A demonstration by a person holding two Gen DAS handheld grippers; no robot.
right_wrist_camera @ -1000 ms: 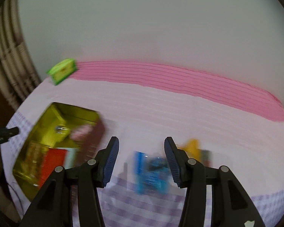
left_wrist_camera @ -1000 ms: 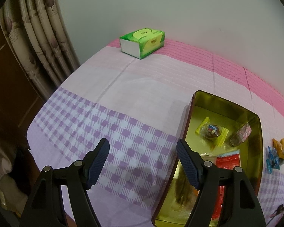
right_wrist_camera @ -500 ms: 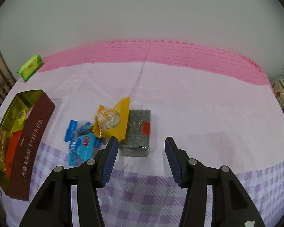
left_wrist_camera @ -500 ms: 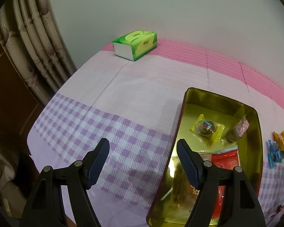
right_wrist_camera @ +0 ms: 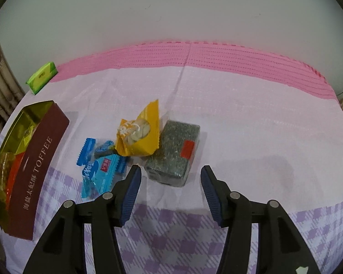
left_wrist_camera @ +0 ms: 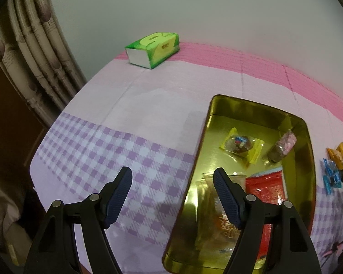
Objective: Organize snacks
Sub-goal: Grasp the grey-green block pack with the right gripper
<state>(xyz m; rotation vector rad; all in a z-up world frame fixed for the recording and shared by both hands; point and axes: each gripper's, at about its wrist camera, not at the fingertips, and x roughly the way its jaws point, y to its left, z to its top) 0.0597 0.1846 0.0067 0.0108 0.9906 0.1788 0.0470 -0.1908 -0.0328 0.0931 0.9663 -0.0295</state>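
Tongs of the right gripper (right_wrist_camera: 169, 189) are opening, empty, nearing the grey-green wrapped block (right_wrist_camera: 173, 153) at twelve o'clock; next, straddling it. Left gripper (left_wrist_camera: 172, 196) is idling apart, empty.

Black fingers (right_wrist_camera: 130, 196), ribbed blue pads (left_wrist_camera: 119, 196)

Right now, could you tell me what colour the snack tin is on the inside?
Shiny gold inside the tin; it shows best in the left wrist view.

Gold tin (left_wrist_camera: 307, 134), purple-checked cloth (left_wrist_camera: 103, 146)
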